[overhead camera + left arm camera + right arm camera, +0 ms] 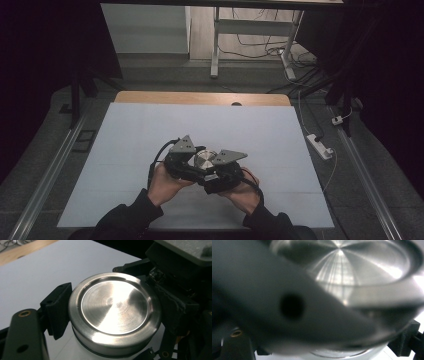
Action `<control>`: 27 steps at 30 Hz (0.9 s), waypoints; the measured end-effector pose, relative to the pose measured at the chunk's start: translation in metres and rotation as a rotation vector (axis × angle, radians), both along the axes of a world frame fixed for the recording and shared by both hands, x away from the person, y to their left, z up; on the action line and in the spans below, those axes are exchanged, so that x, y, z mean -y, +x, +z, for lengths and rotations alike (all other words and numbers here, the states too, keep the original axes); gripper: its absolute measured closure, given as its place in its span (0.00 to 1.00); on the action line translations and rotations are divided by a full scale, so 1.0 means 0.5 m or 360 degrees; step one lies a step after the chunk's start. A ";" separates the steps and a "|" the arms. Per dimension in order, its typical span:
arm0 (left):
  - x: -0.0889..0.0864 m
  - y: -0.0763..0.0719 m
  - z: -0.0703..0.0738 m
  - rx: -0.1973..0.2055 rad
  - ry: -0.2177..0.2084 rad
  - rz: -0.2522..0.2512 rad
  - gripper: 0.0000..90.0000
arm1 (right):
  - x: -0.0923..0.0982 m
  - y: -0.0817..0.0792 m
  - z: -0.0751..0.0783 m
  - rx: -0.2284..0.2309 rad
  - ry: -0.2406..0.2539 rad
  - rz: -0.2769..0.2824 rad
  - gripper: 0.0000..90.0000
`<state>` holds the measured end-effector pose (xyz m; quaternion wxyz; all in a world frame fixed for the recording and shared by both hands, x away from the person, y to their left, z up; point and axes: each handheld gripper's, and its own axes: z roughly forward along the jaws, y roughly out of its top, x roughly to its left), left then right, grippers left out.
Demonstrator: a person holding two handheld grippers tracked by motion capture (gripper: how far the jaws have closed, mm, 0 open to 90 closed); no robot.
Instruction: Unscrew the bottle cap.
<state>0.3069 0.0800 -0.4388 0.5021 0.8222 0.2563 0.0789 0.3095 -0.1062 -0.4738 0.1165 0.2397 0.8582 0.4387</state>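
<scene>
**Two grippers, one steel lid**

Above the pale grey table sheet (150,130), a round brushed-steel lid (115,307) with a raised rim sits capped on a white cylindrical container (75,347); both grippers meet on it just in front of the person's hands. The left gripper (192,161) pinches the lid's edge, one ribbed black rubber pad (58,308) pressed flat to the steel wall on one side, the opposite jaw lying against the far rim; the right gripper (212,172) is clamped as well, though on lid or container body cannot be told (its own view is blurred, a dark jaw crossing the metal). Opposed grips like these would suit bracing the container while the cap is turned or pulled free. The lid's recessed top shows fine concentric machining marks; a thin dark seam runs beneath it.
</scene>
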 end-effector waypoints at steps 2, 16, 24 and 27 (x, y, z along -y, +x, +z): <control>0.001 0.000 -0.002 0.0003 0.0008 -0.0008 0.22 | 0.000 -0.001 0.001 0.0010 0.0007 0.0009 0.17; -0.015 0.000 0.016 0.0037 0.0003 -0.0005 0.23 | 0.004 0.002 0.000 0.0001 0.0003 0.0019 0.17; -0.042 -0.003 0.034 0.0050 0.0004 -0.0005 0.23 | 0.011 0.007 0.002 -0.0007 0.0010 0.0009 0.17; -0.052 -0.005 0.040 0.0049 -0.0002 -0.0012 0.23 | 0.016 0.010 0.003 0.0001 0.0007 0.0006 0.17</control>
